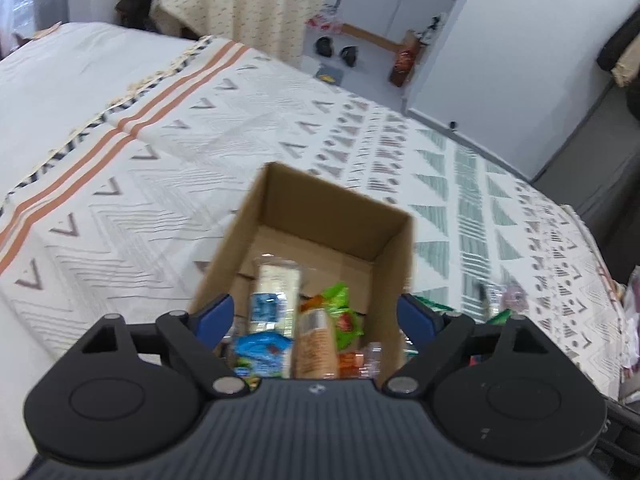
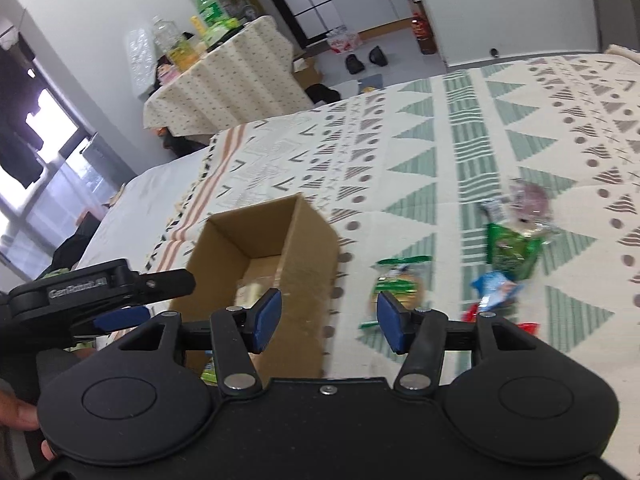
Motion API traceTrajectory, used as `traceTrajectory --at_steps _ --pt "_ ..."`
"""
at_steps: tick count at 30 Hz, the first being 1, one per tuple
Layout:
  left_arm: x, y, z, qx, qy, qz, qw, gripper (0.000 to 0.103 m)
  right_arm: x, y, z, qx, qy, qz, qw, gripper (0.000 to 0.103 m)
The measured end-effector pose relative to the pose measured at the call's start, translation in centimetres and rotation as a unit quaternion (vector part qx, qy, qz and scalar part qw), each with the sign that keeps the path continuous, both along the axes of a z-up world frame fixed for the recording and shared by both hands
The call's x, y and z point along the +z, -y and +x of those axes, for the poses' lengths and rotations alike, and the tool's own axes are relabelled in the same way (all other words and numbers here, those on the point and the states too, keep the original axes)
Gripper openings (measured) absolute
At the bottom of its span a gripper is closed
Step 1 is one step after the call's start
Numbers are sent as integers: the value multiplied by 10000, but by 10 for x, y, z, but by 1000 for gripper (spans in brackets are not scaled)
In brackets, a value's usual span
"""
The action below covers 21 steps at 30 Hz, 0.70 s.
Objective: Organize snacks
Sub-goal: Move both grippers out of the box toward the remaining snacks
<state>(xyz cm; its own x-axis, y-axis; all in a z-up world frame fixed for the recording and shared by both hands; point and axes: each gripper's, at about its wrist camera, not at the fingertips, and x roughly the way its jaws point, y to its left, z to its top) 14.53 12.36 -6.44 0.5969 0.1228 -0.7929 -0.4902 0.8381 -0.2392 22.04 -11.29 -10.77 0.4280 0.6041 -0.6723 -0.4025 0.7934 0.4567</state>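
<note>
An open cardboard box (image 1: 332, 216) stands on the patterned bedspread and holds several snack packets, among them a blue one (image 1: 260, 346), a green one (image 1: 340, 304) and a tan one (image 1: 316, 344). My left gripper (image 1: 316, 316) is open and empty, right above the box's near end. The box also shows in the right wrist view (image 2: 304, 248). My right gripper (image 2: 328, 320) is open and empty, just right of the box. Loose snacks lie on the bedspread to its right: a green-topped bread packet (image 2: 400, 284), a green bag (image 2: 512, 252), a blue packet (image 2: 496, 288) and a purple packet (image 2: 528, 196).
The bedspread (image 1: 160, 152) covers a wide bed. A cloth-covered table (image 2: 224, 84) with bottles stands beyond the bed. Shoes (image 1: 336, 50) and bags lie on the floor by white cabinets. My left gripper's body (image 2: 100, 288) shows left of the box.
</note>
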Motion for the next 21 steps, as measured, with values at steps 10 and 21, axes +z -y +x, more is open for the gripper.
traceTrajectory --at_steps 10,21 --pt "6 44 14 -370 111 10 9993 96 1 43 -3 -297 -35 -27 9995 61" --pt "10 84 24 -760 113 156 9969 95 -7 89 -9 -935 -204 23 9954 61"
